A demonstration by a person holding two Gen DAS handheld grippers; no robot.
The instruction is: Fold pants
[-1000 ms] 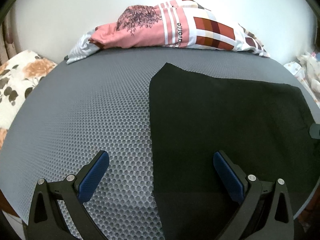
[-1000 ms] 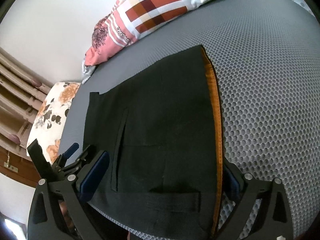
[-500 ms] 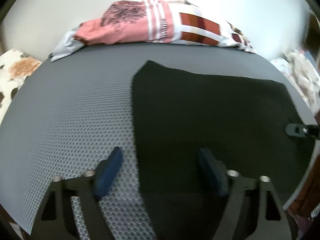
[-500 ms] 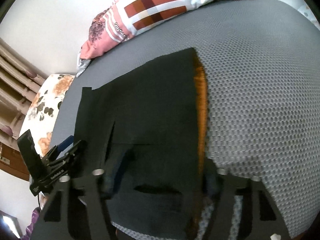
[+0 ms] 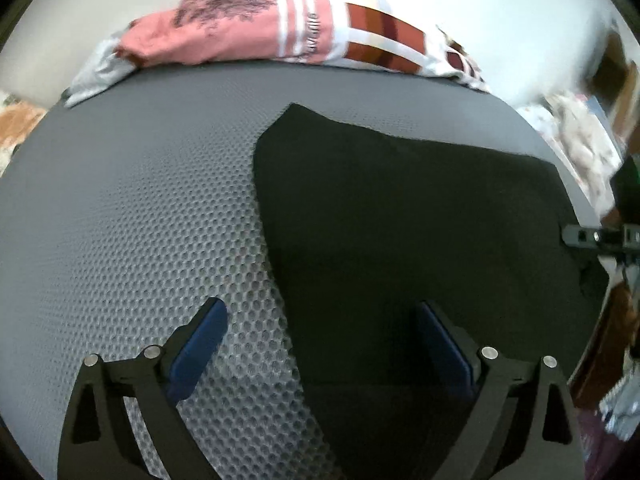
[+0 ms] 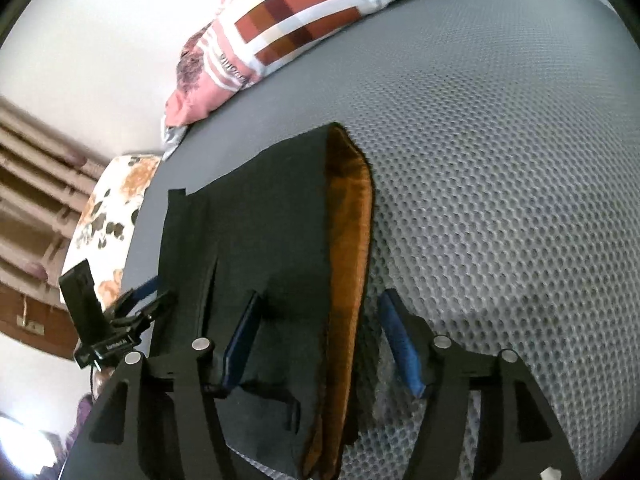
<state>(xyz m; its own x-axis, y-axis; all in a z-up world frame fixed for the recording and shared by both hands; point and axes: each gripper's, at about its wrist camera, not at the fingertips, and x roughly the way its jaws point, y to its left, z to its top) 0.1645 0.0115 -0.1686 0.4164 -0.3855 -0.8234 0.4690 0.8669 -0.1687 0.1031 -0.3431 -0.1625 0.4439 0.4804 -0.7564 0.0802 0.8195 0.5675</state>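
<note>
Grey honeycomb mat (image 5: 120, 208) carries the black pants (image 5: 400, 220) flat, a patterned pillow (image 5: 280, 28) behind; left gripper (image 5: 320, 320) spread wide straddling their left edge, right gripper (image 6: 320, 316) likewise apart astride the orange-lined waistband (image 6: 348, 260)

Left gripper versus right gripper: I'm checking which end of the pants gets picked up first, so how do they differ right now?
The left gripper straddles the plain side edge of the black pants, one finger over the grey mat. The right gripper straddles the waistband end, where the orange lining shows. The right's jaws look narrower than the left's. Both are open, gripping nothing.
</note>
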